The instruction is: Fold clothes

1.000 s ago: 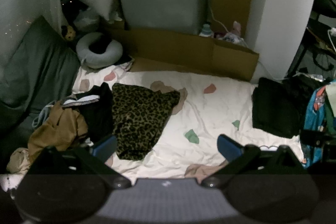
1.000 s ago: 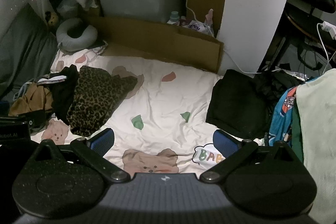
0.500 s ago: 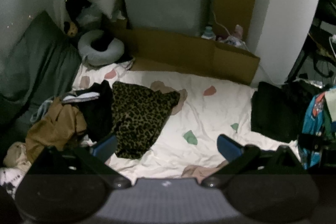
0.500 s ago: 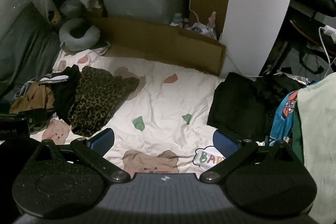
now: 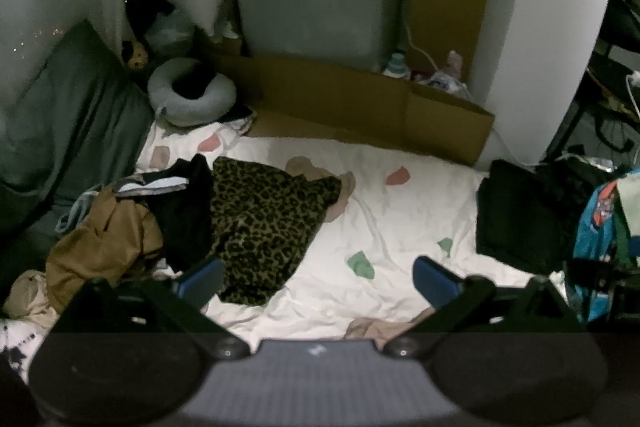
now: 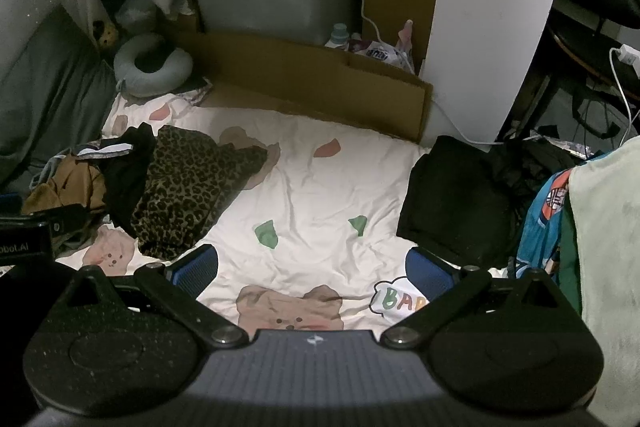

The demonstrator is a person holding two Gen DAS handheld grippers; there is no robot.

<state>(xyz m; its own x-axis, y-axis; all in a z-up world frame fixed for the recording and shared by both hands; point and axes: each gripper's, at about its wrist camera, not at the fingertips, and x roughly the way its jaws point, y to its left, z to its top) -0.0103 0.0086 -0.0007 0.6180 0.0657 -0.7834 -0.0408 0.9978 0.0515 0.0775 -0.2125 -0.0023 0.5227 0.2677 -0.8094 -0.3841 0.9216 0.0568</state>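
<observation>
Both tongs, left (image 5: 318,277) and right (image 6: 312,267), spread wide and empty (touching nothing) above the white bedsheet (image 6: 320,187).

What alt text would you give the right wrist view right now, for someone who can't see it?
The open right tool, holding nothing, hovers over a white cartoon-print bedsheet. A rumpled leopard-print garment lies at left beside a heap of black and brown clothes; a folded black garment lies at right.
</observation>
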